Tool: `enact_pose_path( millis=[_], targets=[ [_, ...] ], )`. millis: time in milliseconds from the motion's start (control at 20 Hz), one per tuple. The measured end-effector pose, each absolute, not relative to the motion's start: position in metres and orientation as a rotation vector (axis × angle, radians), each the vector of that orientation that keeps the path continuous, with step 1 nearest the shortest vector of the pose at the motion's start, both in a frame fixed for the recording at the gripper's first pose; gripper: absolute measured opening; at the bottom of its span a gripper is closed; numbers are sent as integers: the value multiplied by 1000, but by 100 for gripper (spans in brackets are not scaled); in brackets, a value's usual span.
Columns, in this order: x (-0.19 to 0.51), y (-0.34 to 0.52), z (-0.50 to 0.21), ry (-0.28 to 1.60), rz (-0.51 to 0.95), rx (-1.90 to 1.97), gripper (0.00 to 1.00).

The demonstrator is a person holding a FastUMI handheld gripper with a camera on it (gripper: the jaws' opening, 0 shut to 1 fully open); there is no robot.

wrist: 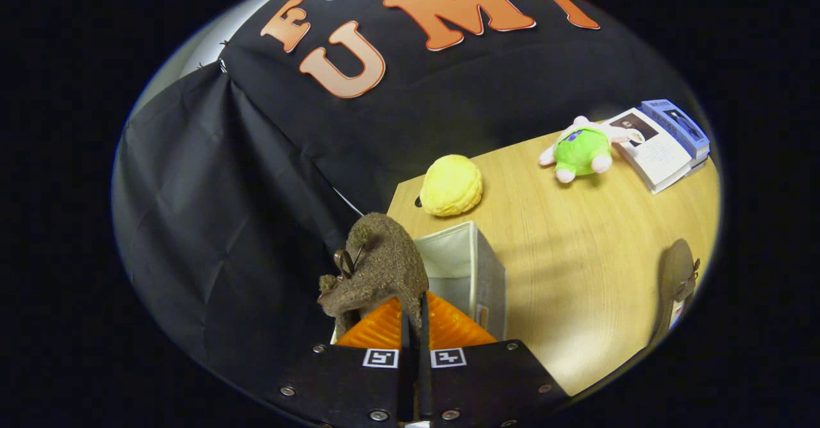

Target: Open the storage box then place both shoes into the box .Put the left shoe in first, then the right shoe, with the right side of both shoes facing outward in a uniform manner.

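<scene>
Gripper [414,325] fingers pinching brown shoe [378,268] tight, hanging it over open storage box [477,268]; second shoe [678,274] waiting at 3 o'clock.

On my feed, a wooden table [576,268] stands against the black cloth wall [224,210]. A yellow plush [451,185] sits near the table's far corner. Further along, a green plush toy [580,151] lies on its side, just beside a white booklet [653,152]. I see a blue box [680,127] touching the booklet's far edge.
</scene>
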State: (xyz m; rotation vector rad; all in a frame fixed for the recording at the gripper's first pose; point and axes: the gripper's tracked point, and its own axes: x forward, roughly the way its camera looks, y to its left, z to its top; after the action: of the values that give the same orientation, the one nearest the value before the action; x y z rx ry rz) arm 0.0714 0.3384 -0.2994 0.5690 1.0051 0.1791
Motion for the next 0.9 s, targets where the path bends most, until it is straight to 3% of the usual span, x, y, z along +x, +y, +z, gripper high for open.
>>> enact_pose_path(
  millis=[500,650,750,800,900],
  targets=[
    [66,387,-363,1155,73,581,4],
    [58,408,-379,1234,121,620,8],
    [52,416,-377,1253,165,594,30],
    [49,418,-373,1255,187,591,47],
    [43,419,-360,1249,232,606,70]
  ],
)
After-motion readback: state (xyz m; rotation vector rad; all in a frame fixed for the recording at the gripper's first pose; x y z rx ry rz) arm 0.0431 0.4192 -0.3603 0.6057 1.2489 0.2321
